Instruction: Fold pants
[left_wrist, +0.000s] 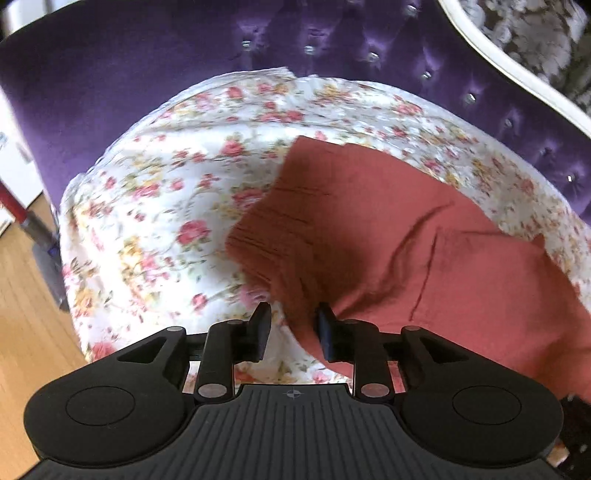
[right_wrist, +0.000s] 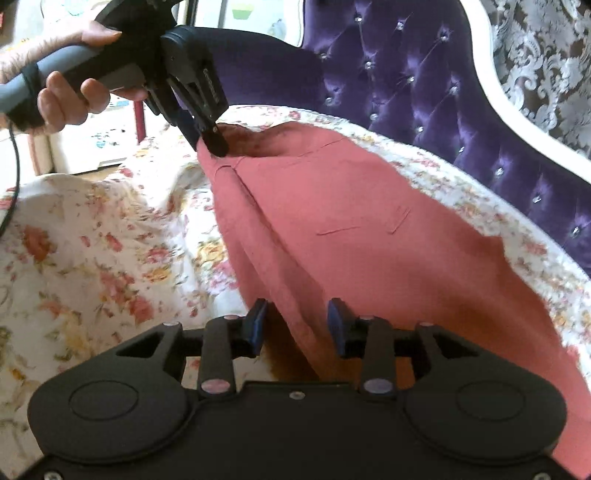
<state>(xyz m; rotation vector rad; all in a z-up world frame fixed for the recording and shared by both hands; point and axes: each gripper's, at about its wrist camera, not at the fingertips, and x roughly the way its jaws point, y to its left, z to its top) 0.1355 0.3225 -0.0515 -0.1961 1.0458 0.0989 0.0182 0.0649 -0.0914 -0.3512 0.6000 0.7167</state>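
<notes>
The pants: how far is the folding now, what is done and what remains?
Done: the pants already lie doubled on the floral cover, layered edges showing in the left wrist view. In hand: both grippers sit at the near fold, left gripper and right gripper with fingers apart, fabric between them but not pinched. Left: probably another fold, since the bundle is long.

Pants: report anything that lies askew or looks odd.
The pants lie diagonally on the floral cover, creased, their near edge bunched between the open left claw. No damage shows.

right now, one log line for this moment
step: fold | left tongs: open at rust-red cotton pants | right tongs: open over edge | floral sheet
</notes>
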